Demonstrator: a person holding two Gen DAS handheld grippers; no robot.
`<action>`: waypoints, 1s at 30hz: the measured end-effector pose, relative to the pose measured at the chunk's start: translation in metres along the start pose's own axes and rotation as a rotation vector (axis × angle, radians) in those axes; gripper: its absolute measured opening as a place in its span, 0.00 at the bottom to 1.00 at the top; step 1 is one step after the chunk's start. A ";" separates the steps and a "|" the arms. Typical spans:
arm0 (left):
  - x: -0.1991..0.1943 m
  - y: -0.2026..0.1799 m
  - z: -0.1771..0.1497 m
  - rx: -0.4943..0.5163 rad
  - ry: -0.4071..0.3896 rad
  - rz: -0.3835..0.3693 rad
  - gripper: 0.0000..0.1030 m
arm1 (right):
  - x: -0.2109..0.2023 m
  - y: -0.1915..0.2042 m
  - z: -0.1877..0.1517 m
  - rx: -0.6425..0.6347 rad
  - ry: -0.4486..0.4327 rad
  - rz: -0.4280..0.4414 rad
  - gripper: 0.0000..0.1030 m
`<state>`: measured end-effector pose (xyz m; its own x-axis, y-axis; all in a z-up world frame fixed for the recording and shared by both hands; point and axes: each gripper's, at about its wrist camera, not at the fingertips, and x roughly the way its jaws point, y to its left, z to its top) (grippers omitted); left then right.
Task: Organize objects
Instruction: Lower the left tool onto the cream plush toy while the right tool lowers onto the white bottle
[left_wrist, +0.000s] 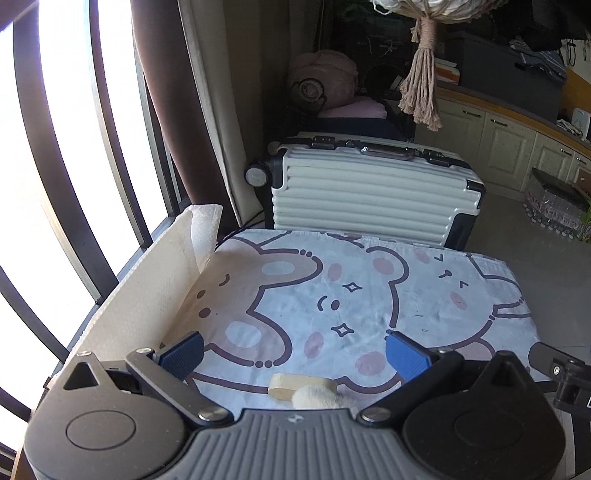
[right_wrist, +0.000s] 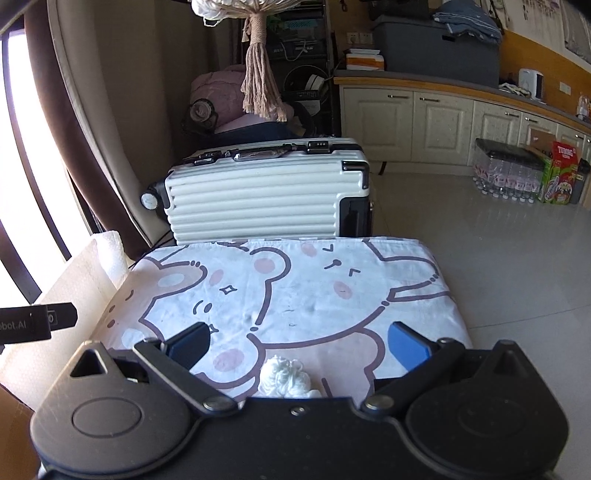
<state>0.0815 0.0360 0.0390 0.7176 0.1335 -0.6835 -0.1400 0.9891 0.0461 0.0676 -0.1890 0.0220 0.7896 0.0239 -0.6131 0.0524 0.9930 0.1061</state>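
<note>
1. Far left: white foam sheet (left_wrist: 147, 291) standing along the left edge of the cartoon-print cloth (left_wrist: 351, 295), beside the window.
2. Left gripper (left_wrist: 295, 352): wide open, holding nothing, blue pads (left_wrist: 183, 350) well apart.
3. Just near of it, between the fingers: pale wooden piece (left_wrist: 301, 384) flat on the cloth, long axis left to right, so across the gap; fluffy cream tuft (left_wrist: 317, 398) touching its near side, maybe one brush, hard to tell.
4. Right gripper (right_wrist: 297, 347): also wide open and empty.
5. White yarn bundle (right_wrist: 284, 380) close under it, centred, partly hidden by the body.
6. Nearest hand for each thing: left for wood, right for yarn.
</note>
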 end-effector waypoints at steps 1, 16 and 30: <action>0.004 0.000 -0.001 0.001 0.007 0.007 1.00 | 0.003 0.000 -0.001 -0.001 -0.003 0.002 1.00; 0.065 0.007 -0.034 -0.155 0.118 -0.004 1.00 | 0.054 -0.004 -0.026 -0.044 0.099 0.036 1.00; 0.123 0.013 -0.070 -0.359 0.411 0.005 1.00 | 0.106 -0.006 -0.043 -0.028 0.258 0.038 1.00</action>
<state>0.1200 0.0613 -0.0955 0.4004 0.0312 -0.9158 -0.4182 0.8955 -0.1523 0.1245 -0.1872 -0.0768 0.6083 0.0861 -0.7890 0.0063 0.9935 0.1133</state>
